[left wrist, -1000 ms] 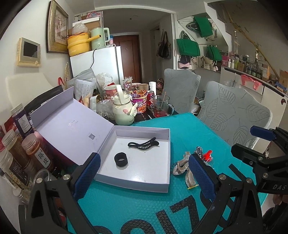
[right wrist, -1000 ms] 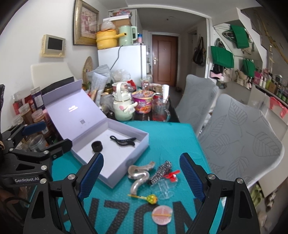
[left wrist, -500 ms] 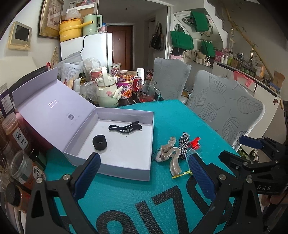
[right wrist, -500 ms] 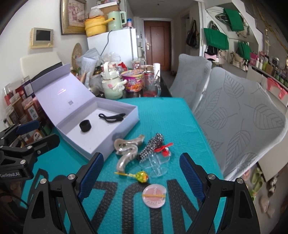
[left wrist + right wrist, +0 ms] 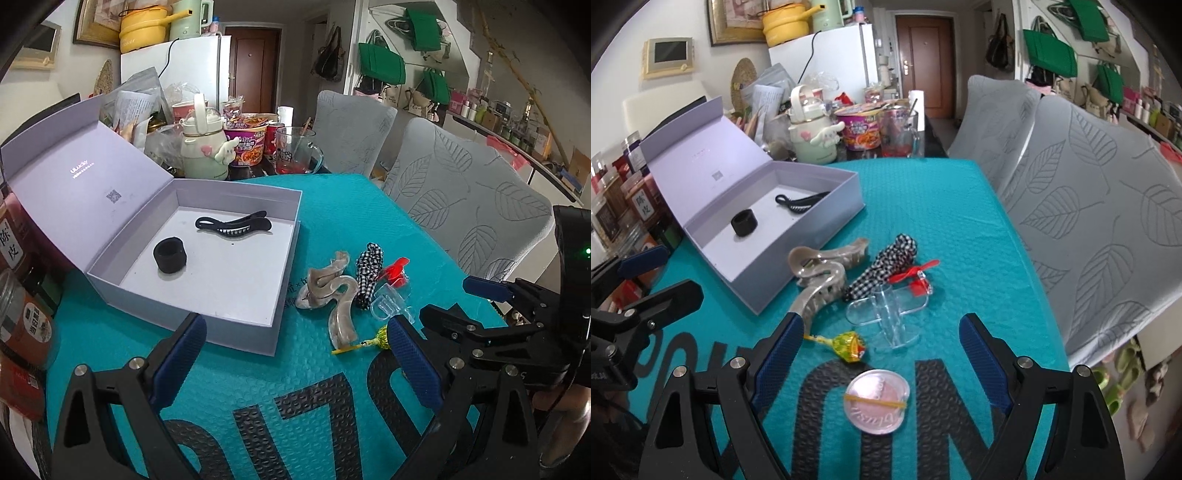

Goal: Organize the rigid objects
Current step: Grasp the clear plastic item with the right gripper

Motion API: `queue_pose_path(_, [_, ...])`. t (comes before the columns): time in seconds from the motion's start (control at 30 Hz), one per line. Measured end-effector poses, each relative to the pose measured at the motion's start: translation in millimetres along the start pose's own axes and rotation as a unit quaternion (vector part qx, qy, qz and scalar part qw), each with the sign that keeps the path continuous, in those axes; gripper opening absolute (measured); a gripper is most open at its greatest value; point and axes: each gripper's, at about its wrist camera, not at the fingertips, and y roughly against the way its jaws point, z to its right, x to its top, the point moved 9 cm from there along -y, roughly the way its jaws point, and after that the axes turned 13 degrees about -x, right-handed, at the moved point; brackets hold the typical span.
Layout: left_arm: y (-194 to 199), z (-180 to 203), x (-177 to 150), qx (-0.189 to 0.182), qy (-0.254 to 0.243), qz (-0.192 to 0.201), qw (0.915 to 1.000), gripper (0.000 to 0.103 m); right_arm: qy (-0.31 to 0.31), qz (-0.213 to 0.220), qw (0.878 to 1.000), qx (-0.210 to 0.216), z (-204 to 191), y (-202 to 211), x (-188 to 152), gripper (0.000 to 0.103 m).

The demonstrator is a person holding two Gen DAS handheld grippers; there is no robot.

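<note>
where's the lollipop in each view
Left wrist view: the lollipop lies low and right of centre, partly hidden behind the left tongs' right finger.
Right wrist view: lollipop lies low and centre-left on the teal mat, between the open right tongs.
Shared landmark: the open lavender box, to the lollipop's upper left in both.

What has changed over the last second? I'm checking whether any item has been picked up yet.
Nothing picked up. Both grippers have sunk toward the table and tipped further down, so the hair clips now sit closer in both views. The left gripper and right gripper remain open and empty. The lavender box, the black clip and black band inside it, the beige claw clip, lollipop and round compact lie unmoved.
</note>
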Motion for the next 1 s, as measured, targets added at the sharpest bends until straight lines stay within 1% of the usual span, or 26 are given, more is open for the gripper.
queue_pose_path(0.13, [-6, -5, -4, -0.001, 0.024, 0.007, 0.9997, 0.100, 0.014, -0.013, 1.000, 0.017, -1, -20, -2, 0.087])
queue_pose_path(0.27, [-15, -6, -8, 0.005, 0.032, 0.001, 0.9995, 0.100, 0.023, -0.028, 0.999, 0.034, -2, -40, -4, 0.087])
queue_pose_path(0.53, [-34, -13, -14, -0.004, 0.065, -0.016, 0.9977, 0.100, 0.039, -0.054, 0.997, 0.045, -6, -71, -9, 0.087])
queue_pose_path(0.67, [-38, -10, -12, -0.002, 0.062, -0.017, 0.9980, 0.100, 0.038, -0.064, 0.996, 0.053, -6, -81, -8, 0.087])
queue_pose_path(0.73, [-40, -9, -9, 0.001, 0.058, -0.016, 0.9982, 0.100, 0.030, -0.070, 0.995, 0.061, -6, -86, -8, 0.086])
queue_pose_path(0.77, [-40, -9, -9, 0.002, 0.057, -0.017, 0.9982, 0.100, 0.030, -0.065, 0.996, 0.059, -6, -86, -7, 0.084])
queue_pose_path(0.83, [-42, -10, -7, 0.003, 0.059, -0.020, 0.9981, 0.100, 0.036, -0.061, 0.996, 0.054, -5, -86, -7, 0.072])
queue_pose_path(0.87, [-43, -9, -8, 0.001, 0.061, -0.022, 0.9979, 0.100, 0.038, -0.060, 0.996, 0.048, -4, -86, -6, 0.067])
queue_pose_path(0.9, [-44, -8, -8, -0.003, 0.061, -0.023, 0.9979, 0.100, 0.039, -0.060, 0.996, 0.047, -4, -87, -5, 0.054])
queue_pose_path(0.93, [-45, -7, -9, -0.005, 0.061, -0.025, 0.9978, 0.100, 0.037, -0.060, 0.996, 0.049, -2, -86, -5, 0.044])
queue_pose_path(1.0, [-48, -3, -12, -0.010, 0.058, -0.032, 0.9978, 0.100, 0.029, -0.063, 0.996, 0.062, 0, -85, -5, 0.038])
